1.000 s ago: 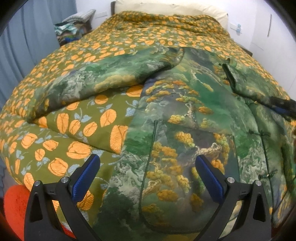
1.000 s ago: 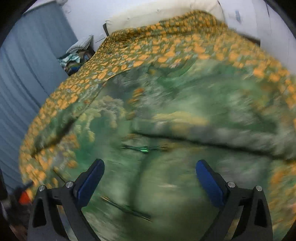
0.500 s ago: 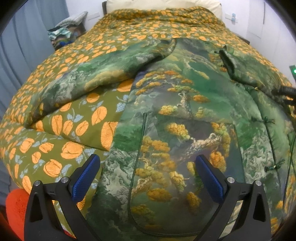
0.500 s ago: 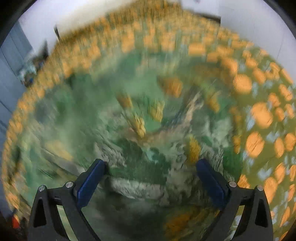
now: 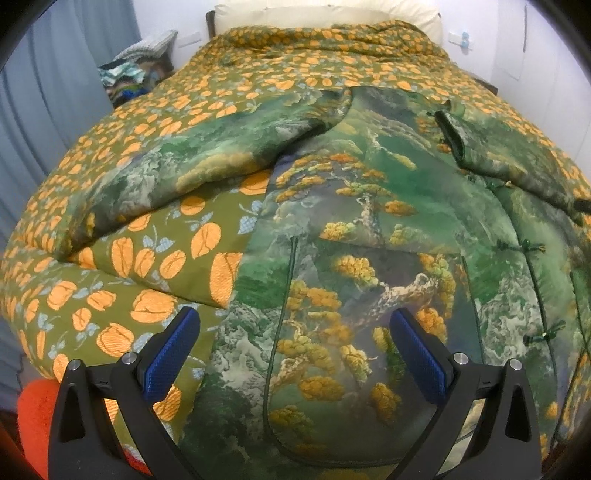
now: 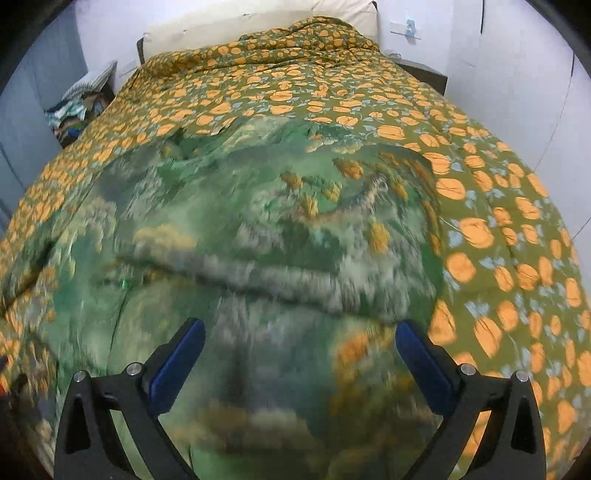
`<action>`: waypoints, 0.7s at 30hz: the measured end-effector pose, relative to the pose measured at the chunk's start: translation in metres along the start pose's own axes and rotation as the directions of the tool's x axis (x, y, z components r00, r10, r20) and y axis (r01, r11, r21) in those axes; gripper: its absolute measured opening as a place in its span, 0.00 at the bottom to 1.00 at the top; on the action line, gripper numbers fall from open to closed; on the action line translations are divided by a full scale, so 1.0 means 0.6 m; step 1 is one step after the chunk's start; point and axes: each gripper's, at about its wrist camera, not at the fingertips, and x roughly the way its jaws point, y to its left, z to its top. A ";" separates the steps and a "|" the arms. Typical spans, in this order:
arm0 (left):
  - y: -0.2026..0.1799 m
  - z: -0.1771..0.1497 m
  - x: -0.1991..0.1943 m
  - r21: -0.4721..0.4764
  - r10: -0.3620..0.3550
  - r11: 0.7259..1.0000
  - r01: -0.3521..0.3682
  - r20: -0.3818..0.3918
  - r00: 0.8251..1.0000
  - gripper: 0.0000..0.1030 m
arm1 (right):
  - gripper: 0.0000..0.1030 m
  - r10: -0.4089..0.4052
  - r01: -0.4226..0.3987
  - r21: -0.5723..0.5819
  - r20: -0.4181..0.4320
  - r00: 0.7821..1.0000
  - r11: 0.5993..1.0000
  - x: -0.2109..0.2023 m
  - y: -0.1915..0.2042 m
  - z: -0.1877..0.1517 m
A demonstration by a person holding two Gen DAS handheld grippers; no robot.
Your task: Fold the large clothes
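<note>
Left wrist view: jacket (image 5: 369, 236) sits lower in frame than half second ago, headboard pillow (image 5: 325, 11) back in sight at top, much as one second ago. Right wrist view: swung from close blurred look at jacket (image 6: 258, 240) to wider look; quilt (image 6: 498, 221) fills right side, blur lessened at top.

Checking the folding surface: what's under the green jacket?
The green jacket lies spread on an orange-flowered quilt covering the bed. What the quilt looks like beneath the jacket is hidden.
</note>
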 end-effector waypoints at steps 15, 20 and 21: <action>-0.014 -0.009 0.001 0.038 0.044 0.998 -0.044 0.010 0.999 1.00 | 0.99 -0.209 0.210 -0.004 0.088 0.974 0.978 -0.101 0.062 -0.116; -0.013 -0.008 0.000 0.039 0.045 0.998 -0.046 0.014 0.999 1.00 | 0.99 -0.230 0.237 -0.050 0.109 0.967 0.970 -0.109 0.078 -0.122; -0.012 -0.008 -0.001 0.037 0.045 0.998 -0.045 0.014 0.999 1.00 | 0.99 -0.233 0.240 -0.052 0.111 0.966 0.969 -0.111 0.079 -0.123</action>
